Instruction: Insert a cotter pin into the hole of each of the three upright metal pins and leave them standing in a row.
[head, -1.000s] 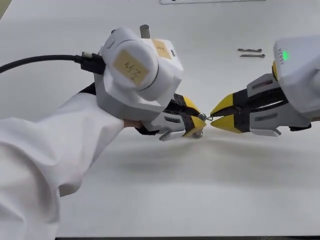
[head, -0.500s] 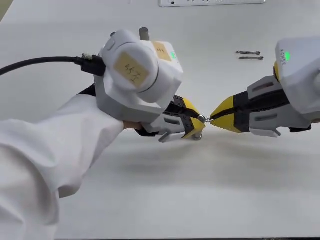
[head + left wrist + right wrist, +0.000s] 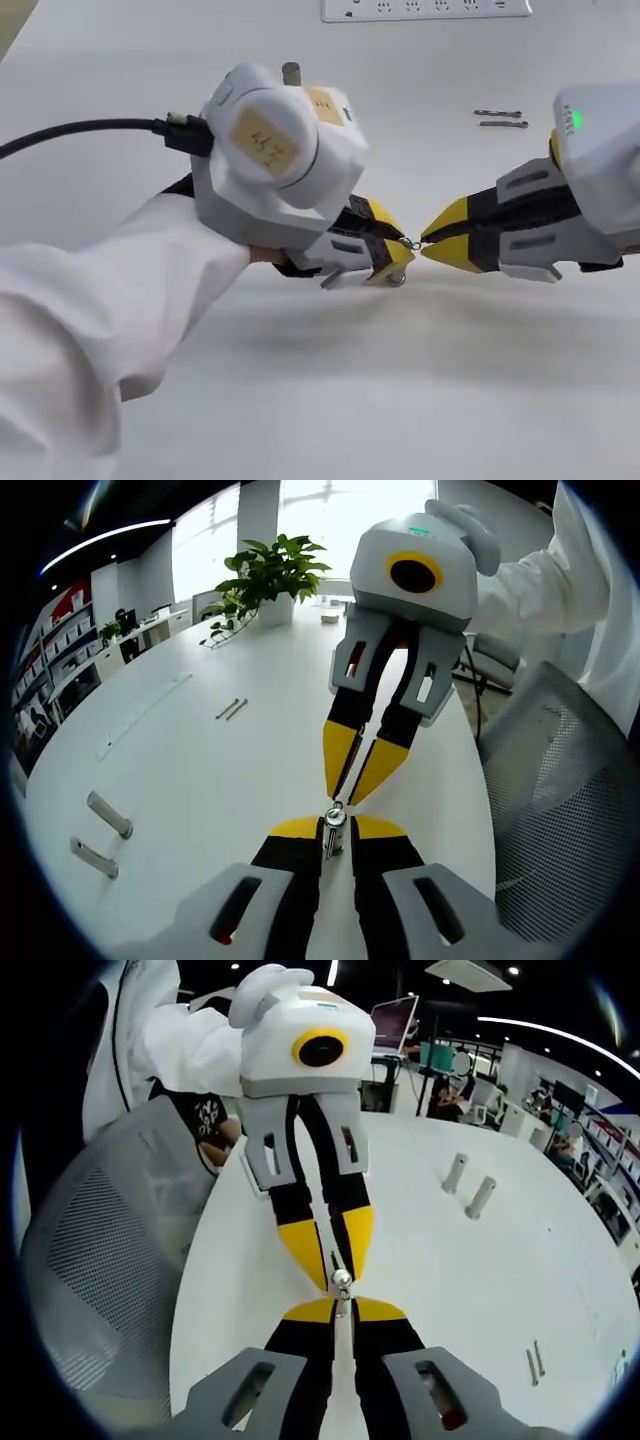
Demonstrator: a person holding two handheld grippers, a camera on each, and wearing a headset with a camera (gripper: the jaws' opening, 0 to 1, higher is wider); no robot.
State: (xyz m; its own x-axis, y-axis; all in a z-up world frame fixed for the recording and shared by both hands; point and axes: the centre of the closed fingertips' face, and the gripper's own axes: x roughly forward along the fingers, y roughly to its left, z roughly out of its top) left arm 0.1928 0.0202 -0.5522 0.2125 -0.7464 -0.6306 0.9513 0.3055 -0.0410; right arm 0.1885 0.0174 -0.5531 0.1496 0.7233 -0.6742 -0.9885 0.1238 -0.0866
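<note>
Left gripper (image 3: 393, 257) clamped on metal pin (image 3: 335, 831); right gripper (image 3: 431, 243) pinched onto cotter pin (image 3: 409, 243), tips nearly meeting at the pin's top.

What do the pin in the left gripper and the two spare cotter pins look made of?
Pin: bare metal, probably steel, silver-grey with bright glints on its rounded top. Spare cotter pins: thin grey wire, likely steel as well; too small to judge the finish.
</note>
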